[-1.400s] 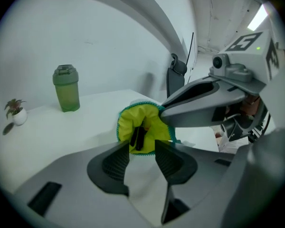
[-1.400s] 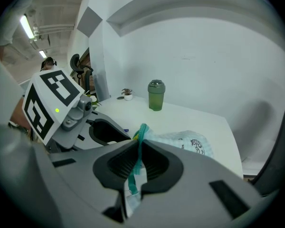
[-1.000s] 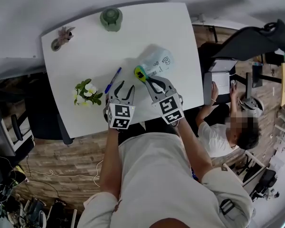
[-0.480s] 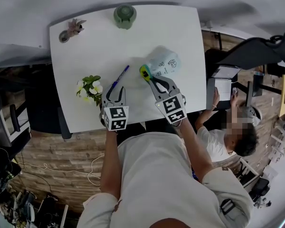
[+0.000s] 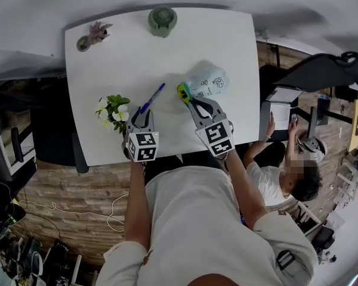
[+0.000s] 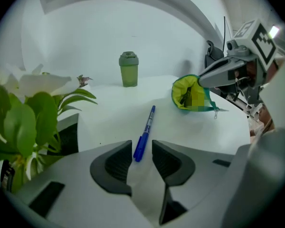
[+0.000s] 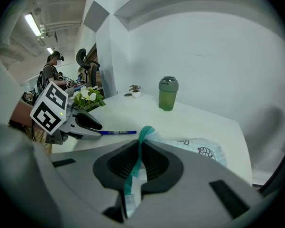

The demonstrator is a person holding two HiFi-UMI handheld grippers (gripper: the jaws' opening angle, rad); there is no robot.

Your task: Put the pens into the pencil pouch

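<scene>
A blue pen (image 5: 151, 98) lies flat on the white table (image 5: 125, 52). My left gripper (image 5: 141, 113) sits low at its near end. In the left gripper view the pen's cap end (image 6: 139, 152) lies between the two pads, with a small gap on each side. These jaws have just been closing and stand open. The pale pencil pouch (image 5: 206, 81) lies to the right, its yellow-green mouth (image 6: 192, 93) facing the pen. My right gripper (image 5: 188, 98) is shut on the pouch's teal zipper edge (image 7: 141, 136), holding the mouth up.
A green cup (image 5: 162, 21) stands at the table's far edge and a small potted succulent (image 5: 90, 36) at the far left corner. A white-flowered plant (image 5: 113, 109) is close to the left of my left gripper. A person (image 5: 286, 171) sits off the table's right side.
My left gripper has moved left and down onto the pen's near end, and its jaws have narrowed around it. The right gripper has kept still on the pouch.
</scene>
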